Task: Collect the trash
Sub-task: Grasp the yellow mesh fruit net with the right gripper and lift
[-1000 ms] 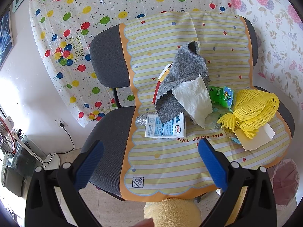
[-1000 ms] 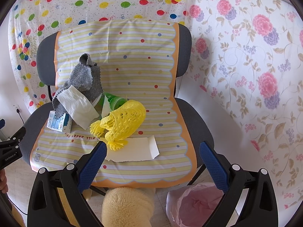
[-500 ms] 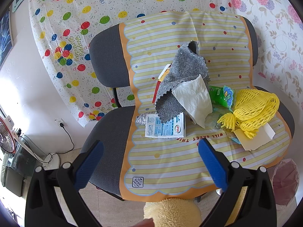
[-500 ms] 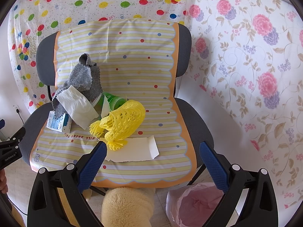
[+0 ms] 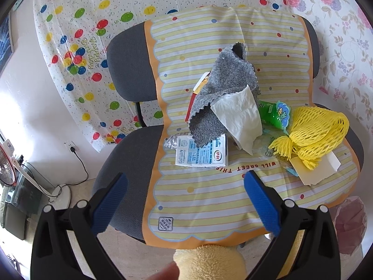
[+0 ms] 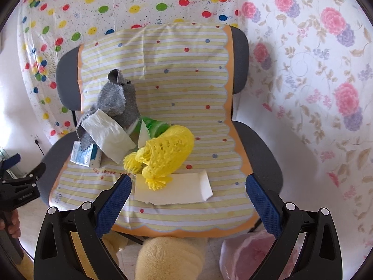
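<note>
Trash lies on a striped cover [image 5: 205,193] over a grey chair [image 5: 126,154]: a grey felt rag [image 5: 223,93] [image 6: 119,102], a white tissue [image 5: 240,114] [image 6: 109,135], a blue-and-white packet [image 5: 201,152] [image 6: 82,154], a green wrapper [image 5: 276,114] [image 6: 155,126], a yellow foam net [image 5: 312,135] [image 6: 167,154] and a white card [image 6: 174,190] [image 5: 312,170]. My left gripper [image 5: 184,200] is open and empty before the seat's front edge. My right gripper [image 6: 188,198] is open and empty, above the card.
A pink-lined trash bag [image 6: 254,254] [image 5: 349,224] stands on the floor at the chair's front right. A fan [image 5: 9,168] and cable are at the left. Patterned sheets cover the wall behind. A yellow fuzzy object [image 6: 170,256] is below the seat.
</note>
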Available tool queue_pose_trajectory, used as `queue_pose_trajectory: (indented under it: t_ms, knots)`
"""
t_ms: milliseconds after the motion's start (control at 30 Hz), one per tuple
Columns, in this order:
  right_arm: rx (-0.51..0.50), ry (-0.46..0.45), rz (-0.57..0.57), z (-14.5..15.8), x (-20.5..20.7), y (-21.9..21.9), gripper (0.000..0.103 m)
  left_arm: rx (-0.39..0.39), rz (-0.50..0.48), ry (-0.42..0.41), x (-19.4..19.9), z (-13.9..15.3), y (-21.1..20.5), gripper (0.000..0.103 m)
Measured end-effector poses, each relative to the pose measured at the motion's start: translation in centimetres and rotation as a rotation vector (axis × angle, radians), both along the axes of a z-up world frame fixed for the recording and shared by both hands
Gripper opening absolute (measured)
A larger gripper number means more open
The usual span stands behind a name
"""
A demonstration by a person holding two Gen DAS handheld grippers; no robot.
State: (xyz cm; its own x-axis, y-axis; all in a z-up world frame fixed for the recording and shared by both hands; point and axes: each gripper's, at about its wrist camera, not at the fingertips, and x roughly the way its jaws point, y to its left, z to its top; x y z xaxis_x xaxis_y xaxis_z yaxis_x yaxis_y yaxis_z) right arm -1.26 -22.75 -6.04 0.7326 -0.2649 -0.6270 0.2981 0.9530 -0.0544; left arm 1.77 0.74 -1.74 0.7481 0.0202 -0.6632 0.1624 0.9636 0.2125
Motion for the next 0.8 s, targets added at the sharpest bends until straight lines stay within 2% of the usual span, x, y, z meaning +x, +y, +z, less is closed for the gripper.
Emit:
queue_pose_trajectory:
  t_ms: [100,200,300,367,500,600,633,667,733,767,800]
  knots:
    - [0.010,-0.051,0.010,0.2,1.2,-0.2,0.097,-0.027,-0.001,0.022,0.8,-0.8,0.0,0.097]
    - [0.061,-0.057,-0.007,0.0,3.0,-0.8,0.097,-0.030,-0.006,0.028,1.5,-1.3,-0.3,0.097]
    - [0.051,-0.028,-0.024,-0.6,5.3,-0.9,0.097,-0.022,-0.002,0.027,2.1,-1.7,-0.7,0.097]
    - [0.063,-0.004,-0.041,-1.7,6.8,-0.9,0.097,-0.012,-0.007,0.032,2.5,-2.1,-1.1,0.097]
    - [0.184,0.047,-0.086,-4.7,9.7,-2.4,0.093,-0.012,-0.017,0.052,3.3,-3.1,-1.6,0.097]
    - [0.245,0.053,-0.106,-6.5,10.8,-3.1,0.090,-0.014,-0.025,0.067,3.6,-3.8,-1.7,0.097]
    - [0.250,0.053,-0.104,-6.8,11.2,-3.2,0.072,-0.014,-0.026,0.072,3.8,-4.1,-1.7,0.097]
    - [0.255,0.052,-0.107,-7.0,11.4,-3.1,0.058,-0.011,-0.025,0.078,3.9,-4.3,-1.8,0.097]
    - [0.268,0.030,-0.096,-7.1,11.8,-3.1,0.039,-0.010,-0.024,0.083,4.0,-4.6,-1.8,0.097]
    - [0.262,0.017,-0.091,-6.9,11.8,-3.1,0.035,-0.012,-0.023,0.082,4.0,-4.6,-1.7,0.097]
    - [0.253,-0.001,-0.088,-6.5,12.0,-3.0,0.026,-0.014,-0.023,0.079,3.9,-4.5,-1.7,0.097]
